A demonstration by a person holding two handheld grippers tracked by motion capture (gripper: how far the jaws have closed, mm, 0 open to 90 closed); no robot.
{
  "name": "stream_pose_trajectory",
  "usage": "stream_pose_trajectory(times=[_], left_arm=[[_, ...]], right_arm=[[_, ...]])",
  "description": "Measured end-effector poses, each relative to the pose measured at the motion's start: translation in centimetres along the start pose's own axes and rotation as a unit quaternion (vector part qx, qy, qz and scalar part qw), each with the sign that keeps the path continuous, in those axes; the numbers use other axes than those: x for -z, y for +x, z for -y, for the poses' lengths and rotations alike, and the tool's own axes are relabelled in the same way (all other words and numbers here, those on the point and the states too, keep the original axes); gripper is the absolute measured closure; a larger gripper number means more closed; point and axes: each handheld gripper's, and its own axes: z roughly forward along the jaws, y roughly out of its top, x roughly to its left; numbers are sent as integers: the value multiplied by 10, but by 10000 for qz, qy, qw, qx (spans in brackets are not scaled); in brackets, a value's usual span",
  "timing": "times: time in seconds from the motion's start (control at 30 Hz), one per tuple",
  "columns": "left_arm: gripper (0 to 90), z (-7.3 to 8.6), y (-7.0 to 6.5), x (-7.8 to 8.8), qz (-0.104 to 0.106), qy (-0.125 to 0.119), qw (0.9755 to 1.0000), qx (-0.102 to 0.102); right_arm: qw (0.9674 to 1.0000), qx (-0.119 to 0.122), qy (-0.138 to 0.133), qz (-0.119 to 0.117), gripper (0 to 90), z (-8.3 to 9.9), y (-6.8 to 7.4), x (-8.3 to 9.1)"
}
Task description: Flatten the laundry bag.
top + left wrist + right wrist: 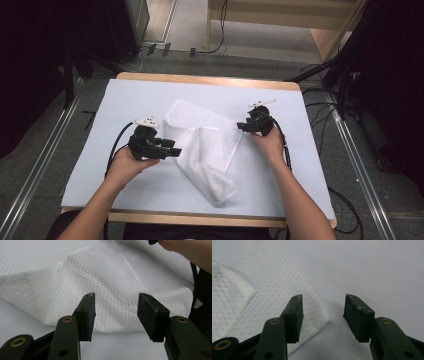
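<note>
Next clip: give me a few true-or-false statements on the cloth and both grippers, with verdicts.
1. The cloth lies partly folded on the table. True.
2. The left gripper is shut on the cloth. False: its jaws stand open, nothing between them.
3. The right gripper is open over a cloth corner. True.
4. The cloth is dark blue. False: it is white mesh.
5. One gripper rests at each side of the cloth. True.

Bright, even overhead light on the table [100, 165]; dark surroundings, soft close-up focus.
</note>
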Motion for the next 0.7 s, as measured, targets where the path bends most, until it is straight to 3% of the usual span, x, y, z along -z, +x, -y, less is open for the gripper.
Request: stream_pose_trajectory(times=[0.07,0.2,0.4,0.5,0.7], left_arm=[[490,1,4,1,-10,-24,10000,46],[487,2,10,3,-97,-40,9999,104],[483,4,13,2,-147,-20,9998,160],[478,5,13,0,-109,1,9998,169],[477,6,12,-2,-168,48,9998,134]], right_arm=[[9999,-135,37,-56,538,3,-4,-4],[9998,-165,-7,-81,598,3,-6,-3],[9998,43,61,174,748,4,4,-4],[10000,-1,66,-37,880,4,3,-4],[9998,-118,161,-1,894,3,-4,1]])
